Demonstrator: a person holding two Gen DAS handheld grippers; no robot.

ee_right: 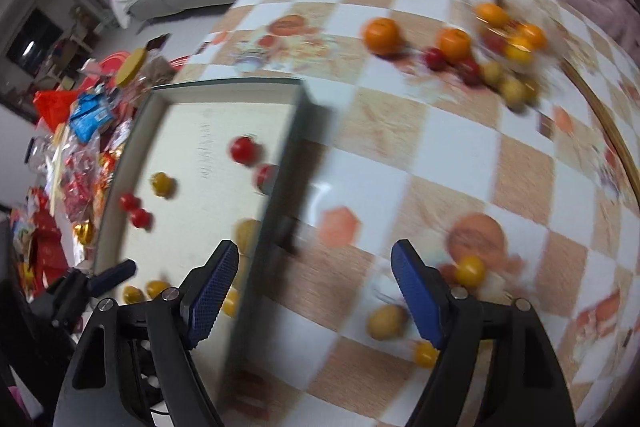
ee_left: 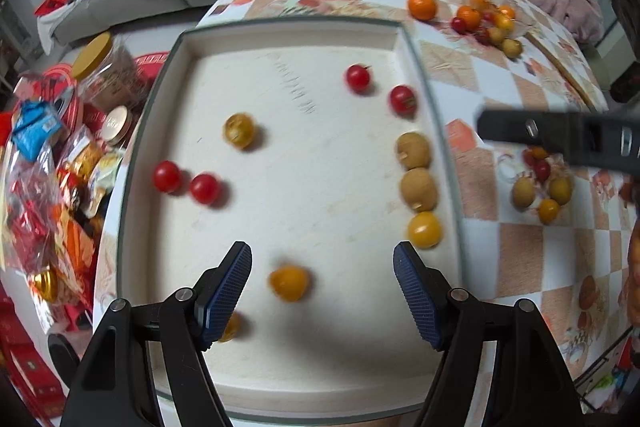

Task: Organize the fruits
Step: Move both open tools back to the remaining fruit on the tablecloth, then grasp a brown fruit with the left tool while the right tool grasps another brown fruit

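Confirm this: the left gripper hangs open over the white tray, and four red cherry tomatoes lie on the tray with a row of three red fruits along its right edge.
One detail is wrong. In the left wrist view, the row along the right edge of the white tray is not red: two tan-brown fruits and one yellow tomato. The left gripper is open, and four red cherry tomatoes do lie on the tray.

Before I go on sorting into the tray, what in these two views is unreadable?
- Left wrist view: small yellow fruit half hidden behind the left tongs' blue pad.
- Left wrist view: the right tongs' black arm covers part of a fruit pile on the checked tablecloth.
- Right wrist view: far fruit pile smeared by motion blur.
- Right wrist view: white square tray partly cut off behind the tongs.
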